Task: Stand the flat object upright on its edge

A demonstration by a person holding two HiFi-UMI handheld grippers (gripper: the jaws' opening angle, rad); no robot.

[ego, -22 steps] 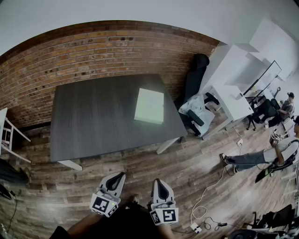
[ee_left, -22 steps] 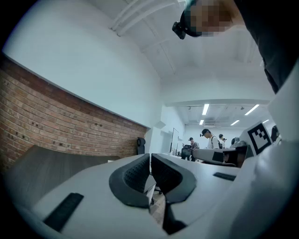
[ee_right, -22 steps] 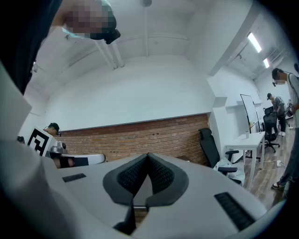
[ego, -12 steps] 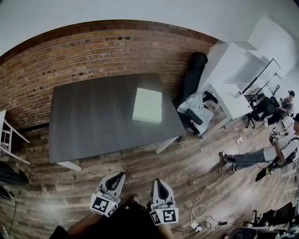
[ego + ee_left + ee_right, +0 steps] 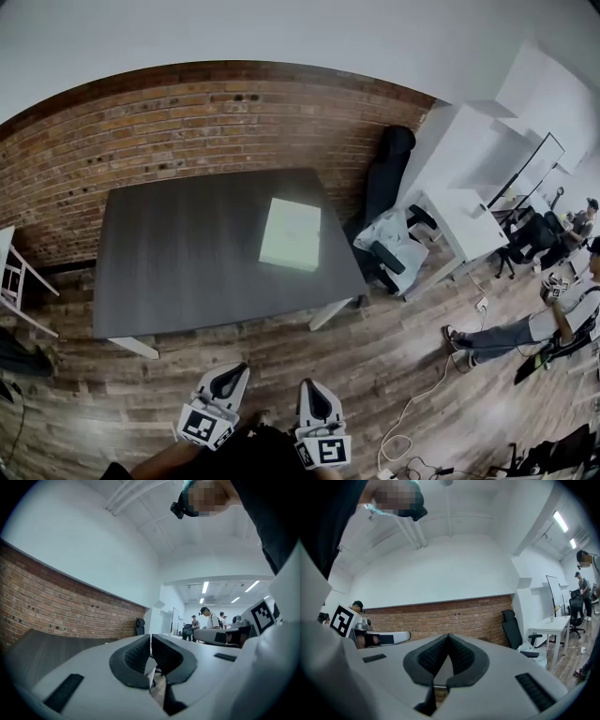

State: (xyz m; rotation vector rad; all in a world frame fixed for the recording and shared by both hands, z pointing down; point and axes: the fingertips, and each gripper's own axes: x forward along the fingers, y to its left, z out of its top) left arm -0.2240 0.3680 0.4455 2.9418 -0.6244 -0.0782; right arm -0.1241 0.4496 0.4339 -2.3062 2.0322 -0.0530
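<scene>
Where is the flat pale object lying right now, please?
Head view: the flat object lies on the dark table, right side, near the black chair.

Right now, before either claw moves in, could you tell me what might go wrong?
The flat object lies flush on the table near its right end, so a nudge could slide it off rather than tip it up. The left claw and right claw are both shut and must open first.
</scene>
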